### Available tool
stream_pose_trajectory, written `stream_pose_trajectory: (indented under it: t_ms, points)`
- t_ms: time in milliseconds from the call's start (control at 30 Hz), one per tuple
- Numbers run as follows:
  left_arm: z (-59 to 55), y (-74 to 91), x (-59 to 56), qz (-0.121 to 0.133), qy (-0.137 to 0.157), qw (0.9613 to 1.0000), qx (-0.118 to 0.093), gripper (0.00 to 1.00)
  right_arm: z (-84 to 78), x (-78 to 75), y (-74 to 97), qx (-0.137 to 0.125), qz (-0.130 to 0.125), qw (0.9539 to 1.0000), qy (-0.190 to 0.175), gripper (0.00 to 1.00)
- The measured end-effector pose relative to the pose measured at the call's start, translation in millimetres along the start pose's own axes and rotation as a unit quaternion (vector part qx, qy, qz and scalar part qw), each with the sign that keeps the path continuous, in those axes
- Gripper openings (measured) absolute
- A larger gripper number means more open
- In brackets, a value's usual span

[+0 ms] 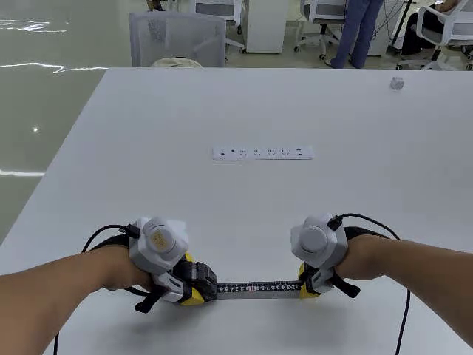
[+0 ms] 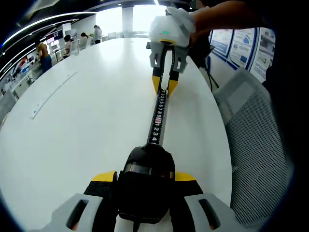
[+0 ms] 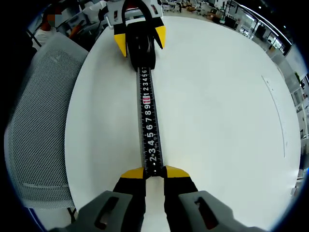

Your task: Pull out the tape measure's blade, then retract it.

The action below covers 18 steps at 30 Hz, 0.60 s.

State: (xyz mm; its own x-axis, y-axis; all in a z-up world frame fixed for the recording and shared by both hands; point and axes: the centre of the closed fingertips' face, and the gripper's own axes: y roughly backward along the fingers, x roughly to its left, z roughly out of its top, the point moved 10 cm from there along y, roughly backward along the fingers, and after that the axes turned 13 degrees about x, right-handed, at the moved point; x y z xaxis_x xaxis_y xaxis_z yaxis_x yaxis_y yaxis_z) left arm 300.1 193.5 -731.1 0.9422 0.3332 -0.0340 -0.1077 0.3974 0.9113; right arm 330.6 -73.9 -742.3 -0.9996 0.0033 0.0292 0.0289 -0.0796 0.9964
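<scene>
A black tape measure case (image 1: 198,282) lies near the table's front edge, and my left gripper (image 1: 194,290) is shut on it; in the left gripper view the case (image 2: 146,181) sits between the yellow-tipped fingers (image 2: 103,177). The black blade (image 1: 259,286) with white numbers runs flat along the table to my right gripper (image 1: 304,288), which is shut on the blade's end. In the right gripper view the blade (image 3: 147,121) stretches from my right gripper (image 3: 154,172) to the case (image 3: 140,44). The left gripper view has the blade (image 2: 158,116) leading to the right gripper (image 2: 164,87).
A white power strip (image 1: 262,153) lies flat at the middle of the white table (image 1: 244,207). A small grey object (image 1: 397,83) sits at the far right. A grey mesh chair (image 1: 177,38) stands behind the far edge, and a person (image 1: 358,29) stands beyond.
</scene>
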Motion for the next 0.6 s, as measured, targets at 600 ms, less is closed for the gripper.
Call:
stream_pose_trajectory:
  t_ms: [600]
  points:
    - [-0.1, -0.6, 1.0, -0.002, -0.001, 1.0, 0.001, 0.39, -9.8, -0.8, 0.0, -0.004, 0.002, 1.0, -0.007, 0.13]
